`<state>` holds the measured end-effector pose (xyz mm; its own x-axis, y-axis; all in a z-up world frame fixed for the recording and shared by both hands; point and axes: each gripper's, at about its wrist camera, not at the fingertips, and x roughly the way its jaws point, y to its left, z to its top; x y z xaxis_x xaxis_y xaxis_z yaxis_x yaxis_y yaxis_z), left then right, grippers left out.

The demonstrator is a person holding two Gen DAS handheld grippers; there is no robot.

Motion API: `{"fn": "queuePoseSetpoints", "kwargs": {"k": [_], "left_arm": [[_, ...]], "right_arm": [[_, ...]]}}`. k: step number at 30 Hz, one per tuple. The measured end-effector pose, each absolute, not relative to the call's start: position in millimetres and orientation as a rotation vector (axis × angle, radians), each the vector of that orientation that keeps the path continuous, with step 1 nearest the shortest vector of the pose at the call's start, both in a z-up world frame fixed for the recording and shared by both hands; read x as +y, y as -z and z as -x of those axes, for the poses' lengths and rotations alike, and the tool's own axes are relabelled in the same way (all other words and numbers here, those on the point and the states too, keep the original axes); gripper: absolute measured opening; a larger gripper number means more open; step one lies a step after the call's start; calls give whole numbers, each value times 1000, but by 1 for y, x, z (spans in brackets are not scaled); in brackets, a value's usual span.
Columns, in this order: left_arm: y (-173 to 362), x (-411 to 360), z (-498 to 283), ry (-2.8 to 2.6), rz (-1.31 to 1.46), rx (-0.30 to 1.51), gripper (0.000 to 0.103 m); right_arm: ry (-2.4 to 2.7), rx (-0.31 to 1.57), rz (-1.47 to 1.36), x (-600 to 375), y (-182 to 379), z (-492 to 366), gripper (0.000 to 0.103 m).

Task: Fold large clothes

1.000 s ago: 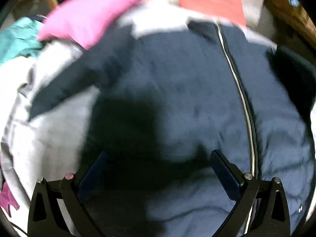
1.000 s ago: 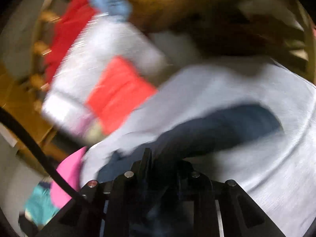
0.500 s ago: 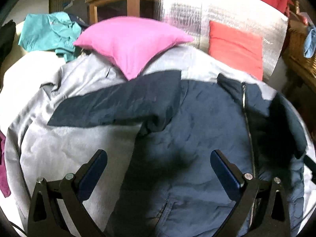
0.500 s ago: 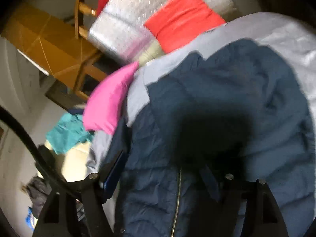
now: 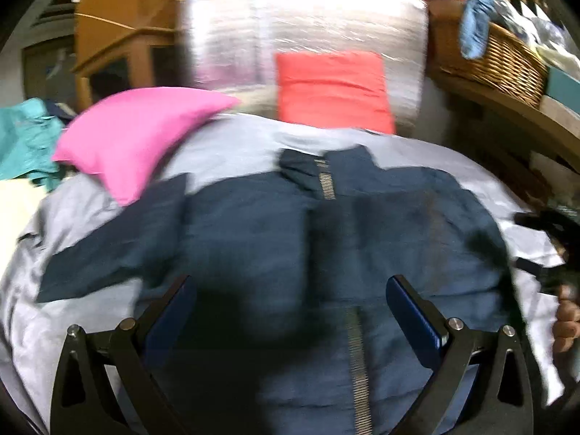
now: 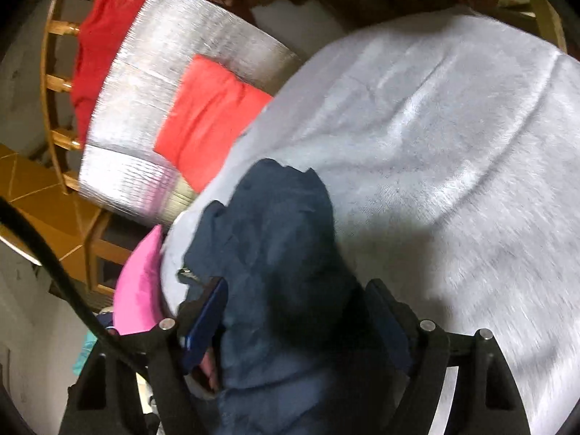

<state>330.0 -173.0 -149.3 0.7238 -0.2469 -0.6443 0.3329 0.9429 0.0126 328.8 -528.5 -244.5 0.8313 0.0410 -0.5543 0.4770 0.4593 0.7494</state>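
My left gripper [image 5: 290, 311] has drawn back and squared itself over the navy jacket [image 5: 290, 239]: half a second ago I looked at it from the left with the zip off to the right, and now the zip [image 5: 357, 362] runs almost straight up between my jaws, which stand wide apart and hold nothing. The jacket lies front up on the grey sheet [image 5: 246, 137] of the bed, collar toward the red cushion [image 5: 331, 90], one sleeve [image 5: 108, 253] spread flat to the left below the pink pillow [image 5: 134, 134]. On the other side the sleeve I carried a second ago has come in over the body, and my right gripper [image 6: 293, 322] has its jaws apart with the dark cloth bunched between them; whether they grip it or merely straddle it I cannot tell through the blur. I judge the right sleeve fold is nearly laid, and the spread left sleeve is mine to bring in next.
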Motion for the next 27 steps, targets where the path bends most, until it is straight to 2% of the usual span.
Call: {"fn": "queuePoseSetpoints", "kwargs": {"k": [4,6,9,12,14,15,16,17,19,24,26,27], "left_arm": [[149,-218,-334,400,-138,707,103],[150,-239,-337,410,-159,692,103],[160,-264,-344,371,-222,684,103],[178,-274,-356,325,-256,695,102],[191,-268,-367,288,-274,742,80],[195,-261,-373,304,-255,782,61],[196,-253,-380,329,-210,824,52],[194,-244,-385,336,-171,839,48],[182,-224,-391,311,-137,814,32],[141,-160,-398,233,-53,742,30],[134,-134,-402,178,-27,736,43],[133,-120,-403,148,-10,741,64]], "right_arm": [[280,575,-1063,-526,255,-354,81],[277,590,-1066,-524,263,-360,78],[291,637,-1073,-524,271,-362,63],[299,640,-1073,-524,275,-364,61],[297,635,-1084,-525,276,-363,61],[298,633,-1087,-525,277,-363,61],[299,632,-1088,-525,277,-363,61],[302,629,-1088,-524,278,-363,61],[306,626,-1086,-522,278,-358,61],[314,625,-1079,-519,276,-355,62],[309,625,-1083,-519,276,-356,67],[304,622,-1087,-519,277,-356,69]]}}
